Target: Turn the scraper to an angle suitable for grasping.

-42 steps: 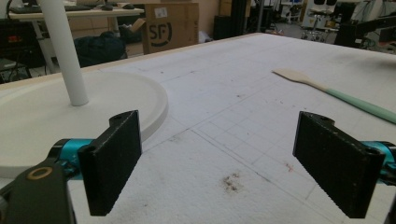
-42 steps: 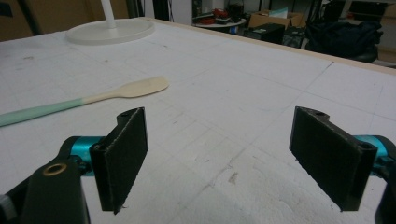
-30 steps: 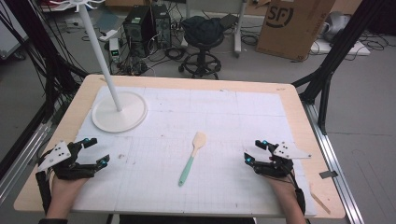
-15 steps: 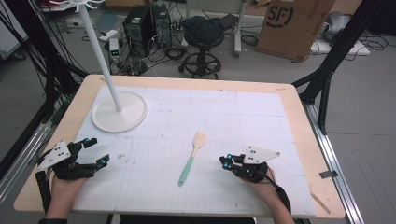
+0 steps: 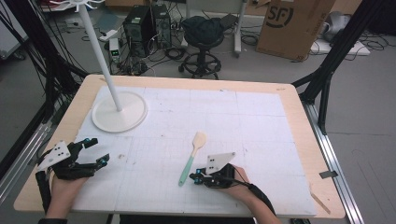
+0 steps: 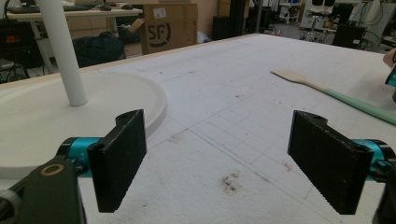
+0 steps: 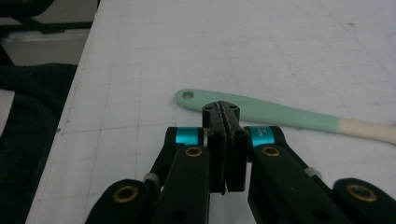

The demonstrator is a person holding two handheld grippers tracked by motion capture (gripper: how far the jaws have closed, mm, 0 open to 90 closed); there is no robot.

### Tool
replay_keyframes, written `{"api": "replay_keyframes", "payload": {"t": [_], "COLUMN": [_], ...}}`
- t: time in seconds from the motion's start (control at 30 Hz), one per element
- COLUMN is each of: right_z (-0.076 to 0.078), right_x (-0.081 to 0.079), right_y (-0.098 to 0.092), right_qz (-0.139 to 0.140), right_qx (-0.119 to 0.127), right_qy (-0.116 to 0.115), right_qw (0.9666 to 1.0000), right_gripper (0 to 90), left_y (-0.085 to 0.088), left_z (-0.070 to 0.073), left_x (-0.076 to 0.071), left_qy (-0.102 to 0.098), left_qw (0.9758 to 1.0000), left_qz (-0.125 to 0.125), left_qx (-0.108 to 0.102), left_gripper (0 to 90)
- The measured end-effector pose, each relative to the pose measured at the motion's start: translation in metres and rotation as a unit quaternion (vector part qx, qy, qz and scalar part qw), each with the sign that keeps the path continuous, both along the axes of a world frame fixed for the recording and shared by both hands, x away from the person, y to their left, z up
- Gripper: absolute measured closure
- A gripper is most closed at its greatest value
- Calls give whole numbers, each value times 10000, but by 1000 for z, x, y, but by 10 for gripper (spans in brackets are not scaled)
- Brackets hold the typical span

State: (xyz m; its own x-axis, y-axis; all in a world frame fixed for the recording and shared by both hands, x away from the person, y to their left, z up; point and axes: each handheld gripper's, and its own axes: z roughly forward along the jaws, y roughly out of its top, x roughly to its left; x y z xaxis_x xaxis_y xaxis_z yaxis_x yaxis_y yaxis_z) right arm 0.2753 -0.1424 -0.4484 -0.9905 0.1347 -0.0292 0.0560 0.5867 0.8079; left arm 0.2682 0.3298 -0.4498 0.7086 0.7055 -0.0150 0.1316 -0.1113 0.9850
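A spatula (image 5: 191, 156) with a mint-green handle and a pale wooden head lies on the white gridded mat, near the middle front. My right gripper (image 5: 194, 178) lies low on the mat just right of the handle's end, jaws pressed together with nothing between them. In the right gripper view the shut tips (image 7: 221, 108) stand right in front of the green handle (image 7: 280, 114), near its hanging hole. My left gripper (image 5: 99, 150) rests at the front left, wide open and empty. In its own view, the left gripper (image 6: 224, 158) faces the spatula (image 6: 345, 99) far off.
A white stand with a round base (image 5: 119, 112) and a tall pole (image 5: 100, 56) occupies the mat's back left. The wooden table edge (image 5: 327, 186) frames the mat. Beyond the far edge are an office chair (image 5: 203, 32), a cardboard box (image 5: 294, 23) and computer gear.
My right gripper has slid left across the front of the mat, from the right side to the spatula's handle end, and its jaws have gone from open to shut. The left gripper stayed put.
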Motion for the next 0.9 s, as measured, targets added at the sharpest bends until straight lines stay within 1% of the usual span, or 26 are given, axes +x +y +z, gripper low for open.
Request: {"api": "replay_keyframes", "payload": {"t": [0.07,0.17,0.2,0.33,0.47,0.53,0.57,0.6,0.63,0.67,0.7,0.73,0.77,0.8,0.87,0.9], "right_z": [0,-2,-1,0,2,3,3,4,4,4,4,4,3,4,4,4], "right_x": [1,2,4,11,22,30,34,40,44,49,54,60,65,70,79,84], "right_y": [8,22,26,44,62,71,75,78,80,83,84,85,86,87,88,88], "right_qz": [99,170,196,245,156,38,-33,-77,-168,-269,-346,-445,-531,-632,-782,-872], "right_qx": [-87,-301,-293,-394,-518,-587,-600,-607,-624,-636,-640,-604,-584,-596,-641,-605], "right_qy": [-22,-61,-53,-61,-47,-65,-15,-14,41,35,31,82,182,193,96,160], "right_qw": [9999,9994,9994,9989,9985,9982,9982,9981,9979,9976,9973,9971,9967,9960,9948,9942], "right_gripper": [900,900,900,900,900,900,900,900,900,900,900,900,900,900,900,900], "left_y": [0,0,0,0,0,0,0,0,1,1,1,1,1,1,1,0], "left_z": [0,0,0,0,0,0,0,0,0,0,0,0,0,0,0,0], "left_x": [0,0,0,0,1,1,1,1,1,1,1,1,1,1,1,1], "left_qy": [11,15,16,19,39,44,45,45,51,50,52,54,53,51,51,49], "left_qw": [10000,10000,10000,10000,10000,10000,10000,10000,10000,10000,10000,10000,10000,10000,10000,10000], "left_qz": [13,22,22,32,59,50,51,56,52,54,55,54,55,56,56,57], "left_qx": [-3,-15,-16,-21,-39,-37,-36,-43,-40,-44,-42,-49,-47,-48,-44,-46], "left_gripper": [211,216,218,221,226,227,228,228,229,229,229,230,230,230,230,231]}}
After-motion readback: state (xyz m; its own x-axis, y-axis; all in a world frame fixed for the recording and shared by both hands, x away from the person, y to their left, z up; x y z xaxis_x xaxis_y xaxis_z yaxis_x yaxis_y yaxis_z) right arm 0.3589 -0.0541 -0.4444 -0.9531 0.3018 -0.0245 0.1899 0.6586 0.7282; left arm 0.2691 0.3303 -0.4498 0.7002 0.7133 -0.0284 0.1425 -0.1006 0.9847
